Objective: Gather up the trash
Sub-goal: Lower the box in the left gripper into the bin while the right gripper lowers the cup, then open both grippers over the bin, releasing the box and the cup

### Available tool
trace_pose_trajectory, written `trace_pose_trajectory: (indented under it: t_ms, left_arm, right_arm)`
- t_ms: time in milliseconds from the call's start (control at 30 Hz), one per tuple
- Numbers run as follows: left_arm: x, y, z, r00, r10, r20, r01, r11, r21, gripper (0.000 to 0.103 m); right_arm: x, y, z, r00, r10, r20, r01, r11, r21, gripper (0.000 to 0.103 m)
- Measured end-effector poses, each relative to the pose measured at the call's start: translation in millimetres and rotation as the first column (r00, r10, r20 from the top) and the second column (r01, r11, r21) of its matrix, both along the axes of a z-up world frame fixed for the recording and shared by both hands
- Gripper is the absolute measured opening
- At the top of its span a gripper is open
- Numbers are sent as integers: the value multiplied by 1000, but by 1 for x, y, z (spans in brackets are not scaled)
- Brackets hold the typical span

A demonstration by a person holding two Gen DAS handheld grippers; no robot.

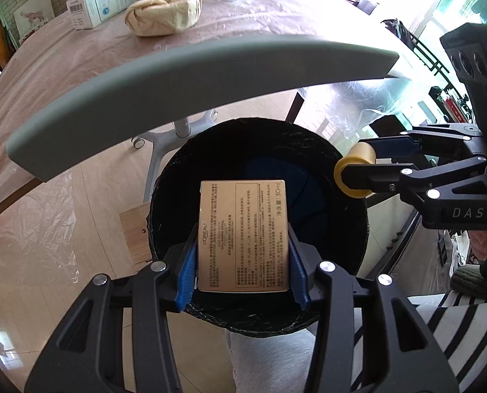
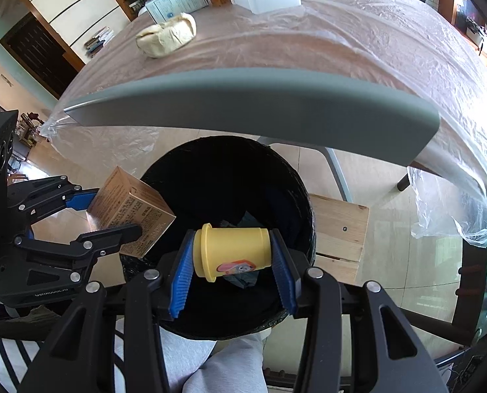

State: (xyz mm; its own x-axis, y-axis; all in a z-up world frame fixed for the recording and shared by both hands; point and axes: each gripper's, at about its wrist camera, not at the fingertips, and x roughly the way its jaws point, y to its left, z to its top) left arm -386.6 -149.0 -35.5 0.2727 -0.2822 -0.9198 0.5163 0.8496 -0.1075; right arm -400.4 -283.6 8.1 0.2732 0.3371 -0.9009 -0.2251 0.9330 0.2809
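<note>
The left tool is clamped on a gold carton, hanging over the open mouth of the black bin on the floor below the bench edge. The right tool grips a yellow tub (lying sideways) above the same bin. This looks like the drop step; next, both need to let go.

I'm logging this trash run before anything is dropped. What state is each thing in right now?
left gripper: shut on the gold box, above the bin.
gold box: held, not yet dropped.
right gripper: shut on the yellow cup.
yellow cup: held sideways over the bin.
bin: open, black-lined, some trash at the bottom.
cloth bundle: lying on the table.
</note>
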Motion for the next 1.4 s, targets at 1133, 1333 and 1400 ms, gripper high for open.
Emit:
trace_pose_trajectory:
  t_ms: [1133, 1333, 1400]
  left_arm:
    - [6, 21, 51, 991, 59, 123, -47, 994, -97, 79]
    - [24, 23, 103, 954, 123, 274, -80, 983, -165, 95]
    - [35, 22, 112, 946, 150, 287, -93, 975, -204, 95]
  right_arm:
    - [-2, -32, 72, 968, -68, 242, 63, 998, 28, 88]
    - [28, -43, 134, 893, -89, 442, 77, 996, 46, 98]
    - [43, -41, 147, 882, -98, 462, 76, 995, 66, 98]
